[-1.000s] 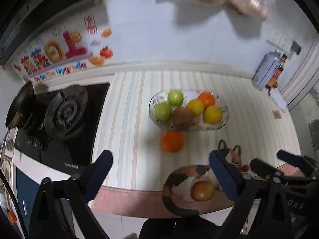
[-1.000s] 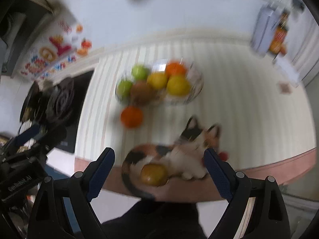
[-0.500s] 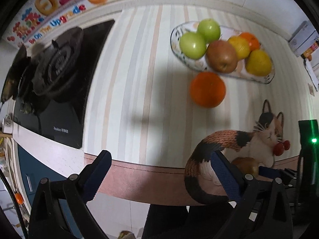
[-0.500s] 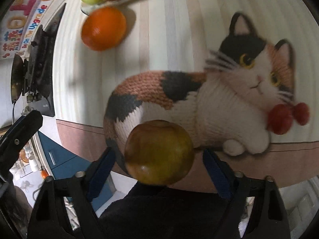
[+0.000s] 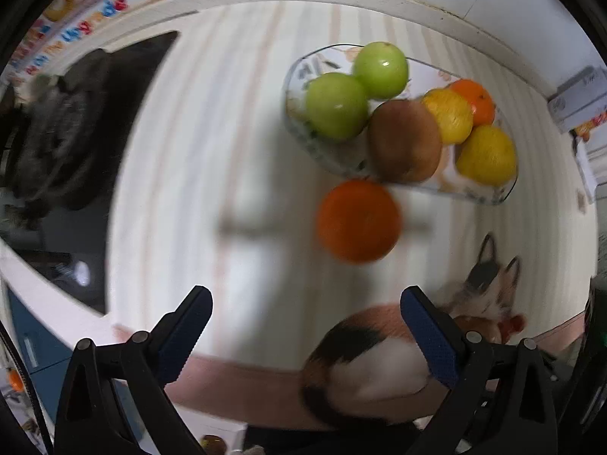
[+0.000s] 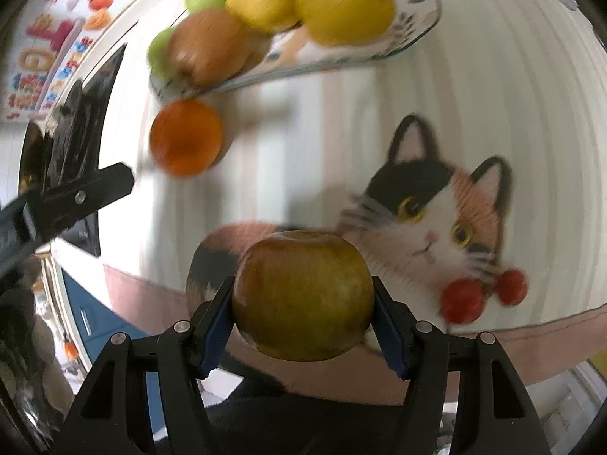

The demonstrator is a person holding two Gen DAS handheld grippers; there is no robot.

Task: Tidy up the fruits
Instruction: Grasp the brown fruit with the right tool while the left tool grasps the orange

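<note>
Right wrist view: the right gripper (image 6: 303, 303) is clamped on a firm, smooth apple (image 6: 302, 295) across its widest part, the fruit dish (image 6: 417, 34) ahead, while the left gripper (image 5: 303, 333) hangs spread and empty with a loose orange (image 5: 358, 220) just ahead.

Readable text is minimal. The wall sticker (image 5: 79, 19) behind the surface's back-left corner carries colourful letters; only "Upgrade" is legible in the left wrist view, the letters before it blurred. In the right wrist view the same sticker (image 6: 49, 60) shows large coloured characters, too smeared to read. The white box (image 5: 578, 100) near the surface's back-right corner has print, unreadable. Nothing legible on either claw.
</note>
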